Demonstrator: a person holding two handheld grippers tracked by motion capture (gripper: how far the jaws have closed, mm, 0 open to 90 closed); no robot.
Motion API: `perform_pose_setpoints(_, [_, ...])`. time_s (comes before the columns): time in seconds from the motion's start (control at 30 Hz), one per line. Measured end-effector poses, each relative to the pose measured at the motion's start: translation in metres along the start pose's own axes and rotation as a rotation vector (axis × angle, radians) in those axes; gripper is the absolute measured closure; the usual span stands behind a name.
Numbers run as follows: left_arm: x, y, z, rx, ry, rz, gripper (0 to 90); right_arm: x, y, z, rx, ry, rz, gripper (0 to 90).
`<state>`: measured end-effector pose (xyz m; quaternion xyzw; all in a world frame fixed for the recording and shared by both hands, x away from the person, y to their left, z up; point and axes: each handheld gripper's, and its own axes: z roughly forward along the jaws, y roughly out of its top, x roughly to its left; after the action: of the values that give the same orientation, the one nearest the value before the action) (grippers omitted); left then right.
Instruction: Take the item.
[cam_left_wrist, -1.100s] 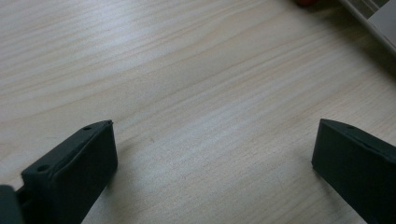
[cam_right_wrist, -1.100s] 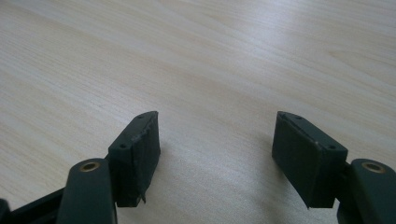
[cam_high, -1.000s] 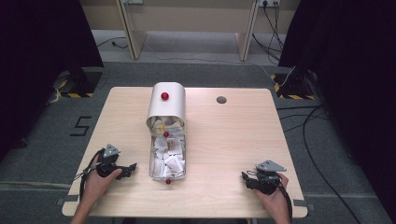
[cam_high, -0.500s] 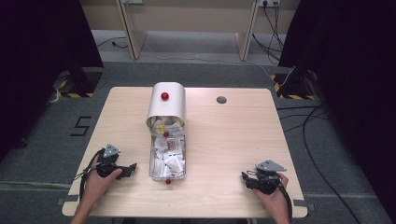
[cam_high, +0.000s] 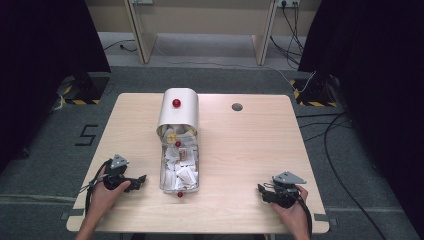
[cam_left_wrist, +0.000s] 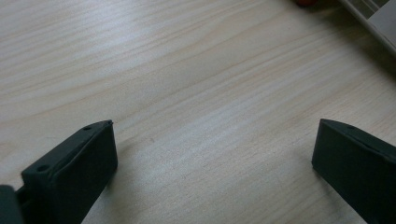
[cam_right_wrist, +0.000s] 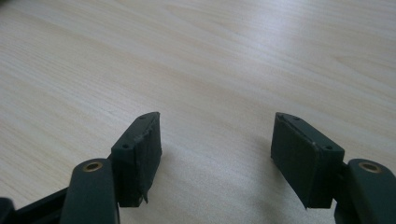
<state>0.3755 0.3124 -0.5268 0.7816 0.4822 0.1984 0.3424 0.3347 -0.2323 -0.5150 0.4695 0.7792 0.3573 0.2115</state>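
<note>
Grippers at the near edge of the table (cam_high: 250, 150), 1 in each hand, both resting low on the light wood. Left gripper (cam_high: 141, 179) near the front-left corner, held in the left hand (cam_high: 107, 192), pointing right toward the tray; jaws spread wide in the left gripper view (cam_left_wrist: 212, 154), bare wood grain between them, nothing gripped. Right gripper (cam_high: 261, 191) near the front-right corner, held in the right hand (cam_high: 292, 207), pointing left; jaws parted in the right gripper view (cam_right_wrist: 215, 144), nothing between them, bare tabletop ahead. Grey 3-cornered plate on top of each gripper, black cable trailing back from each toward the person.

Between the 2 grippers, closer to the left one, a long clear tray (cam_high: 165, 172) lying lengthwise away from the person, packed with small white sachets (cam_high: 182, 175) and a few yellowish ones at its far end. Small red knob (cam_high: 179, 194) at the tray's near end, just beside the rim; a corner of the tray in the left gripper view at top right (cam_left_wrist: 373, 21). Left gripper just short of the tray, not touching; right gripper well apart from it.

Farther on, touching the tray's far end, a rounded grey-white cover (cam_high: 178, 112) with another red knob (cam_high: 176, 103) on top. Beyond, to the right, a round dark cable hole (cam_high: 237, 106) in the tabletop. Past the table, grey carpet and wooden furniture legs.
</note>
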Motion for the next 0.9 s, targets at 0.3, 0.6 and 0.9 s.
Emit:
perform_pose_setpoints(0.3, [0.0,0.0,0.0,0.0,0.0,0.0,0.0,0.004,0.01,-0.007,-0.046,0.005,-0.018,34.5])
perform_pose_setpoints(0.6, [0.0,0.0,0.0,0.0,0.0,0.0,0.0,0.016,0.024,-0.01,-0.095,0.027,-0.036,34.6])
perform_pose_setpoints(0.9, [0.0,0.0,0.0,0.0,0.0,0.0,0.0,0.033,0.04,-0.008,-0.128,0.068,-0.066,34.8])
